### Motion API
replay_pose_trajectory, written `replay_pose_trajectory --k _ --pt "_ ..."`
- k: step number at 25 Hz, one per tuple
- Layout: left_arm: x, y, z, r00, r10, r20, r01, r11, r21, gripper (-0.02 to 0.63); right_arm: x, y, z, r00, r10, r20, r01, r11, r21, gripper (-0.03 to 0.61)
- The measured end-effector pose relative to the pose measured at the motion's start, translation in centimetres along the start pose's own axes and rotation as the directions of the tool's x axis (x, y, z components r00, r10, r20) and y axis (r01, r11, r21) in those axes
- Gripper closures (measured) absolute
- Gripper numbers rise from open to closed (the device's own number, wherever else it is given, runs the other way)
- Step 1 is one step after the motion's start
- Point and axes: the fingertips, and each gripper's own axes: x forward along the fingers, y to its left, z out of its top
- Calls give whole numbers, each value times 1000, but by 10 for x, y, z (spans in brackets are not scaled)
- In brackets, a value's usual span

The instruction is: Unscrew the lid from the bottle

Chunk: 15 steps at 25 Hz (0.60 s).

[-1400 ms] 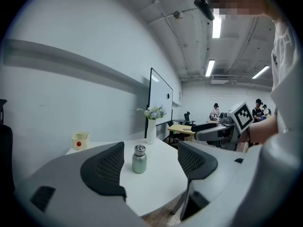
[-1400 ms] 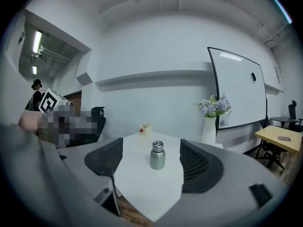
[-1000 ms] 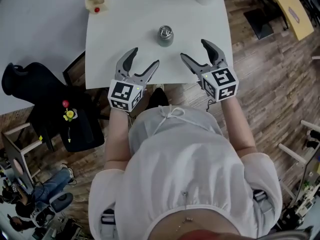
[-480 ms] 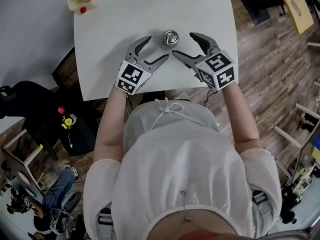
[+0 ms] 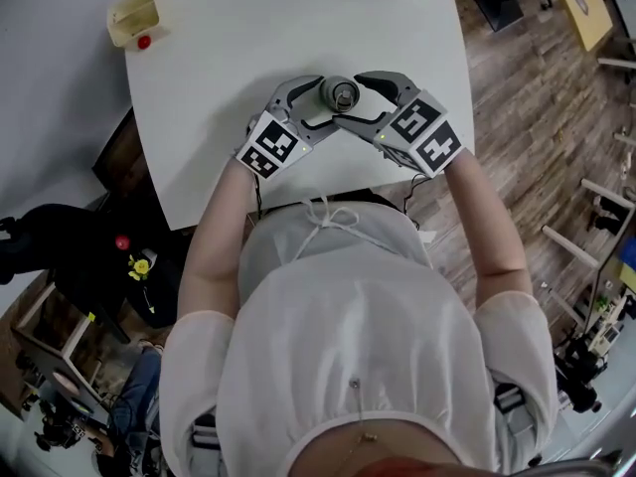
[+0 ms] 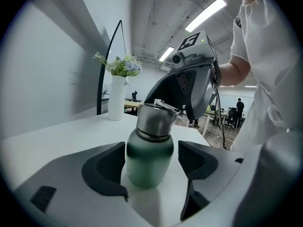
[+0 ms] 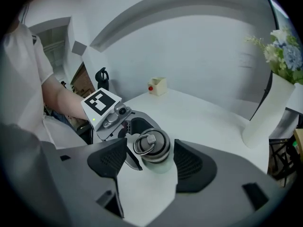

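Bottle (image 5: 341, 94): small, green body with a steel lid (image 6: 155, 119). It stands upright on the white surface (image 5: 219, 117), towards the near edge, and sits between both claws.

Change noted: a second ago both claws hung over the near edge, well short of the bottle. They have now come in and down from either side to bracket it.

Left claw (image 5: 320, 105): jaws apart, set low round the green body. One pad lies just beside the body and the other shows a clear gap. Nothing is gripped.

Right claw (image 5: 353, 99): tilted down over the top, with the lid between its jaws. The jaws have just been closing, but a sliver of surface still shows on each side, so there is no grip yet.

Meaning for the task: approach is judged finished and unscrewing not begun. The lid is still seated. The likely next need is a clamp on the body below and on the lid above.

Views compared:
- Head view: shows the two claws meeting tip to tip round the bottle. Only the lid's top can be seen, and the pad gaps cannot be judged.
- Left gripper view: shows the body colour, the seam under the lid, and the right claw looming behind. Also shows a white vase of flowers (image 6: 117, 98).
- Right gripper view: shows a ring handle on the lid's crown and a cream box (image 7: 157, 85) with a red knob at the far corner.
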Motion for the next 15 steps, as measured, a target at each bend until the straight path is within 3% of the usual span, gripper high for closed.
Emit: replay_pose_trajectory --k 4,11,15 --pt "7 1 -2 1000 -29 -7 30 999 27 254 2 0 2 998 -13 -56 12 1000 -26 327" --pt "5 -1 -3 1000 -29 8 29 999 22 268 2 4 0 990 -14 -142 6 998 -59 324" --pt "5 -3 0 1000 -28 7 27 999 18 270 -2 6 0 981 17 -193 -40 992 -117 324"
